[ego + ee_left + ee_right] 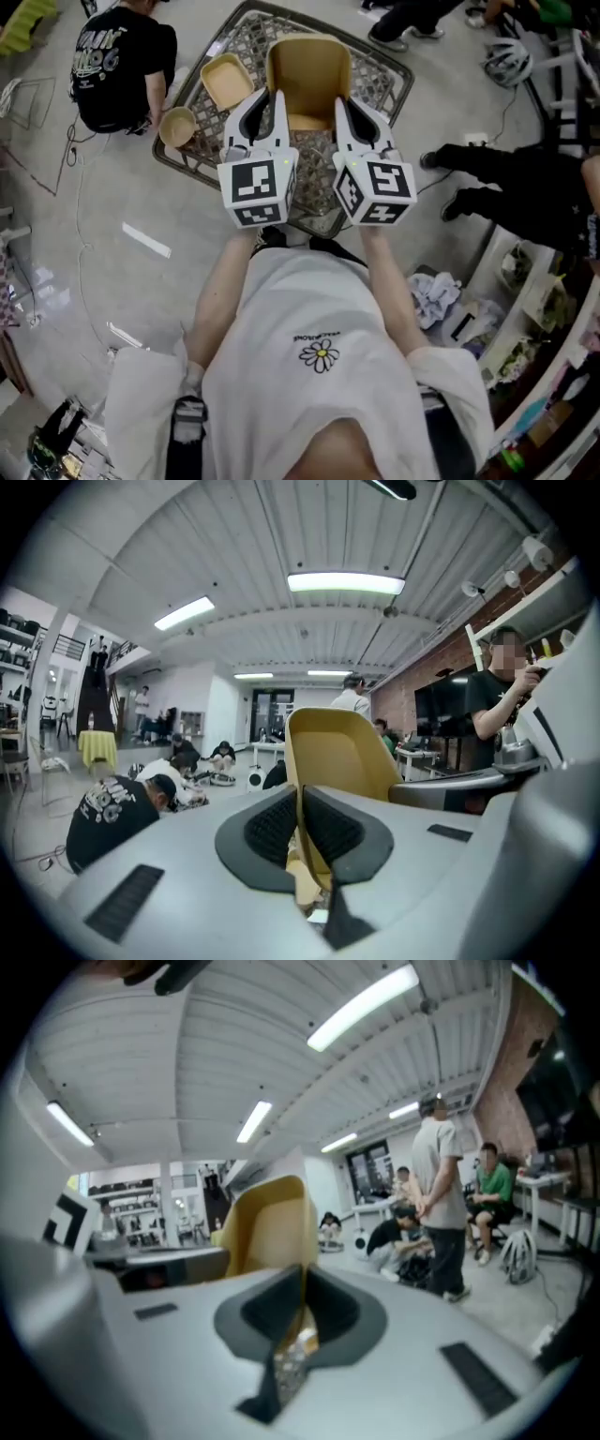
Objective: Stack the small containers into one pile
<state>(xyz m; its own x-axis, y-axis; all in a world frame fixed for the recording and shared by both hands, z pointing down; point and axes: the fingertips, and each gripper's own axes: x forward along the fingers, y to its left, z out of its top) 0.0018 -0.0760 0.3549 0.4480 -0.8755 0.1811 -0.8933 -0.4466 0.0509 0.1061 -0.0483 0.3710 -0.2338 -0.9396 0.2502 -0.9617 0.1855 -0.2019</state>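
Note:
A large tan rectangular container (pixel 309 75) is held up in the air over a lattice-topped table (pixel 384 80). My left gripper (pixel 277 101) is shut on its left wall and my right gripper (pixel 341 105) is shut on its right wall. In the left gripper view the thin tan wall (pixel 337 752) runs between the pads of the left gripper (pixel 300 822). The right gripper view shows the container (pixel 272 1227) edge pinched in the right gripper (pixel 302 1302). A smaller tan container (pixel 228 82) and a small round tan bowl (pixel 177 127) rest on the table's left part.
A person in a black T-shirt (pixel 122 61) crouches left of the table. Another person's legs (pixel 506 178) stretch in from the right. A helmet (pixel 508 61) lies at the top right. Cluttered shelves (pixel 534 319) stand at the lower right.

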